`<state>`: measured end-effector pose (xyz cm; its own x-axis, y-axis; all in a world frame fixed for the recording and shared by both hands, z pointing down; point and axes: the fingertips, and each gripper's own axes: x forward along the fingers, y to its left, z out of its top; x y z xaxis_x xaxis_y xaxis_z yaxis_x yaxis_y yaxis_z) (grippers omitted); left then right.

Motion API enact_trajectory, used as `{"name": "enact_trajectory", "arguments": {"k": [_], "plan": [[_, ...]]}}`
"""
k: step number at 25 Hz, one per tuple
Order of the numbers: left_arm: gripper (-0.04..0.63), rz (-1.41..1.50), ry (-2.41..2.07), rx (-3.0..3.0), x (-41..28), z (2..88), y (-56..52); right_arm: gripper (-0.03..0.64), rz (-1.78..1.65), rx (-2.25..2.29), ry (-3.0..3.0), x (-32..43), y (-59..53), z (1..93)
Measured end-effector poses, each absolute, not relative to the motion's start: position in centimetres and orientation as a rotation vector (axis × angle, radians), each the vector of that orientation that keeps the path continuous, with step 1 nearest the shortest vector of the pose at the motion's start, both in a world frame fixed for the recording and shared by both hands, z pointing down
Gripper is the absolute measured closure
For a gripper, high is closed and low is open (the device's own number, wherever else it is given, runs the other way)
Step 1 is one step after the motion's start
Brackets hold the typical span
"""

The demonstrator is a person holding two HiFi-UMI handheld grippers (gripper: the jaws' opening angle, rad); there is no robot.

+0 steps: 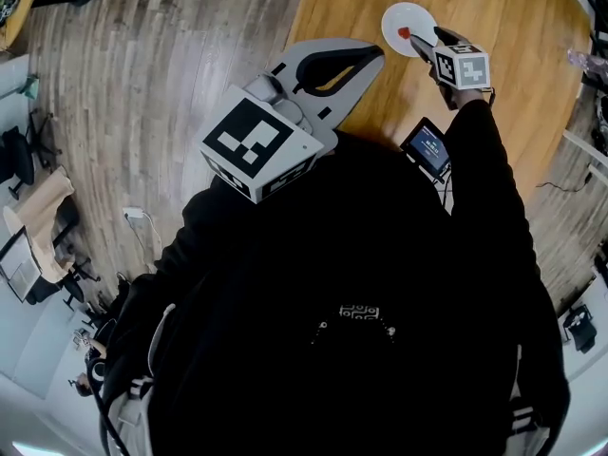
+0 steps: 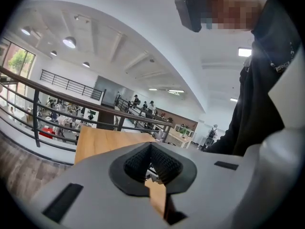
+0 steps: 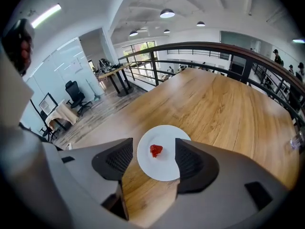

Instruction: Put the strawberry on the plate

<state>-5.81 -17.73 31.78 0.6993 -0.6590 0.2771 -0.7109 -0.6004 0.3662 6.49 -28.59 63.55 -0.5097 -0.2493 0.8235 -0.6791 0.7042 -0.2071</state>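
A small red strawberry (image 3: 156, 150) lies on the round white plate (image 3: 164, 168), which rests on the wooden table (image 3: 224, 109). My right gripper (image 3: 153, 160) hovers above the plate, open, with nothing between its pads; the strawberry shows in the gap below. In the head view the plate (image 1: 414, 14) and strawberry (image 1: 403, 33) sit at the far end of the table, with the right gripper (image 1: 425, 38) over the plate's near edge. My left gripper (image 1: 376, 56) is held up close to the body, shut and empty, its ribbed pads (image 2: 162, 162) meeting.
A small device with a lit screen (image 1: 427, 147) lies on the table near the person's body. A clear bottle (image 3: 296, 142) stands by the table's right edge. A railing (image 3: 209, 49) runs behind the table, and wooden floor (image 1: 142, 84) lies to the left.
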Motion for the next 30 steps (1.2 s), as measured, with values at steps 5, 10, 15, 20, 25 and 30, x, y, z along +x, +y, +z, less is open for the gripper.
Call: {"name": "enact_trajectory", "arguments": {"k": [5,10,15,20,25,30], "plan": [[0.597,0.166,-1.038,2.516,-6.0,32.5,-18.6,0.351,0.682,0.77,-2.126,6.6,-28.4,63.1],[0.597,0.182,-0.986,2.545,-5.3,32.6,-19.1,0.353,0.641,0.867,-2.202,7.2,-28.6,57.9],[0.597,0.198,-0.897,2.592,-4.7,32.4,-20.2,0.505,0.629,0.92,-2.379,6.5,-27.5,49.0],[0.597,0.19,-0.841,2.65,-4.4,31.1,-20.9,0.597,0.574,1.003,-2.501,4.7,-25.4,42.7],[0.597,0.182,-0.772,2.708,-3.4,30.5,-21.2,0.597,0.644,0.995,-2.62,3.8,-23.4,38.6],[0.597,0.18,-0.733,2.752,-2.2,30.1,-21.5,0.598,0.51,1.01,-2.682,4.4,-22.7,34.4]]}}
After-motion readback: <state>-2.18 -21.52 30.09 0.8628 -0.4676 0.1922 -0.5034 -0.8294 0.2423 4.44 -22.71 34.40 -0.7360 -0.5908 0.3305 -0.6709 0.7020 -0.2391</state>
